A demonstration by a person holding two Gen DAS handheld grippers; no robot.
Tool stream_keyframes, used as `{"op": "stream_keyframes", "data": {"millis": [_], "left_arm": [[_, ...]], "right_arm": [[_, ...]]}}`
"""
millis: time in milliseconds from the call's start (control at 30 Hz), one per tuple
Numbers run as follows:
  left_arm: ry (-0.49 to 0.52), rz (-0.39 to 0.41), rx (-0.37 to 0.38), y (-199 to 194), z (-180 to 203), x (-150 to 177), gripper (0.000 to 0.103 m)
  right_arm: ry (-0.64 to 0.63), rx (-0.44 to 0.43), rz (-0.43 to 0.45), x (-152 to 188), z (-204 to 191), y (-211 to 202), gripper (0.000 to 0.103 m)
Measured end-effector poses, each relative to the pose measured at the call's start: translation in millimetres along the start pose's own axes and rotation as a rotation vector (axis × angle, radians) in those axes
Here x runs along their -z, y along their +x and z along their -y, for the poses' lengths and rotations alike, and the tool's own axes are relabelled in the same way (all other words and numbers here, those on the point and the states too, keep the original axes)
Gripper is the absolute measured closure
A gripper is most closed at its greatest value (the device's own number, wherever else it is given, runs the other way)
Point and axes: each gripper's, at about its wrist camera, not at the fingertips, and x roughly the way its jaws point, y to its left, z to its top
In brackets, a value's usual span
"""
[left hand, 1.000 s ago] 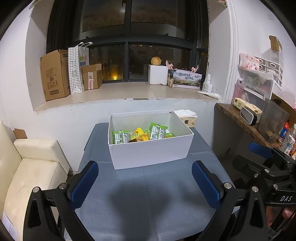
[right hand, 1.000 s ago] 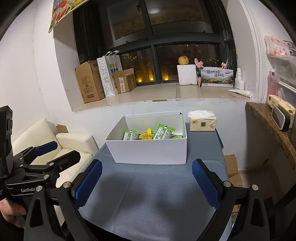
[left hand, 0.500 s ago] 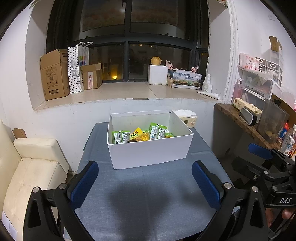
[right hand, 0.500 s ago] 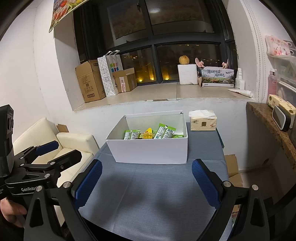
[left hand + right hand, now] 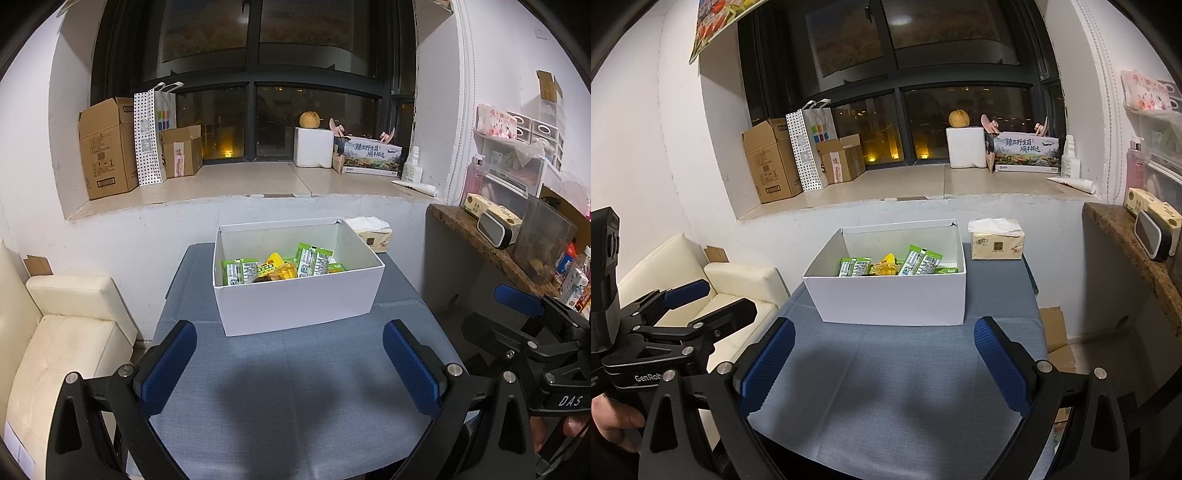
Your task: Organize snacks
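Both tongs hover released over the blue table, holding nothing.

The left tongs and right tongs have their blue pads spread wide above the bare table. Beyond them stands the white box, with green and yellow snacks heaped inside; a tissue pack sits just behind it.
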Motion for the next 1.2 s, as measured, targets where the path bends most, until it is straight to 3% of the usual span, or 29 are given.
{"op": "stream_keyframes", "data": {"millis": [1200], "left_arm": [[0.009,-0.009,0.006,2.4,0.9,0.7,0.000]], "right_arm": [[-0.005,-0.005,-0.001,0.7,1.6,-0.9,0.003]]}}
